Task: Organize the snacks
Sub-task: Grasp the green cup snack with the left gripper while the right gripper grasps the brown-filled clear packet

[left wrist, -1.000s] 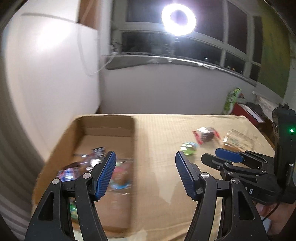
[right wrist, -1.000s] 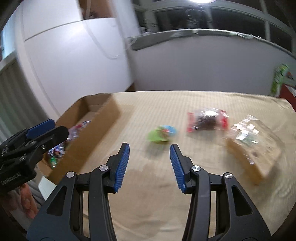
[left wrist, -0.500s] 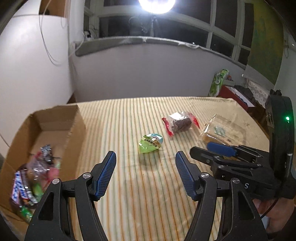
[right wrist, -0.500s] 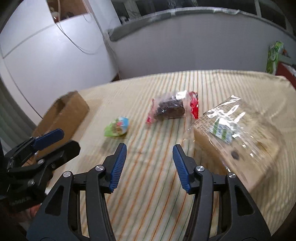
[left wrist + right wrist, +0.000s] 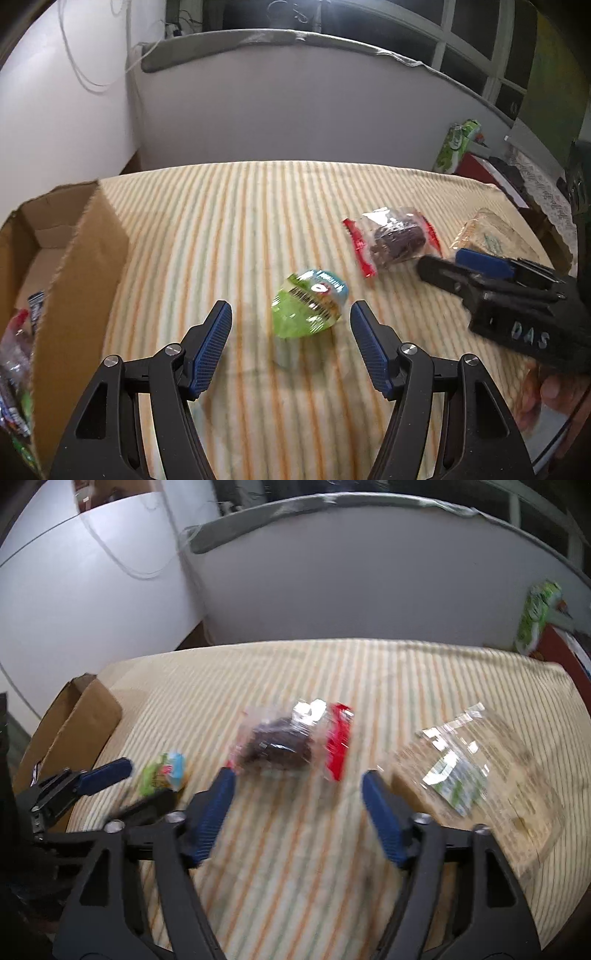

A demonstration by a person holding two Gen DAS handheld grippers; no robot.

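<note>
Left wrist view: the left gripper (image 5: 291,325) sits open and empty, with the green jelly cup (image 5: 309,308) right between its fingertips on the striped worktop (image 5: 229,221), pads not touching it yet. That cup looks light and slick, with a stiff plastic shell and a foil lid, so I'd pinch it across the rounded sides and go gentle, or it'll probably squirt out. The cardboard box (image 5: 79,266) is just to the left with wrappers already in it. The right gripper (image 5: 476,266) pokes in from the right, near the brownie packet (image 5: 395,240).

Right wrist view: the right gripper (image 5: 297,794) has its jaws opening, nothing between them, lined up short of the brownie packet (image 5: 291,744). That one's a soft cake in crinkly film, light and squashable, so I'd grab it across the middle rather than by the red end seals. The clear bread pack (image 5: 476,775) lies just right of the gripper; it's blurry, but it looks bulky, soft and slippery, so best taken at its narrow side. The jelly cup (image 5: 164,773) is off to the left by the left gripper (image 5: 122,786).
</note>
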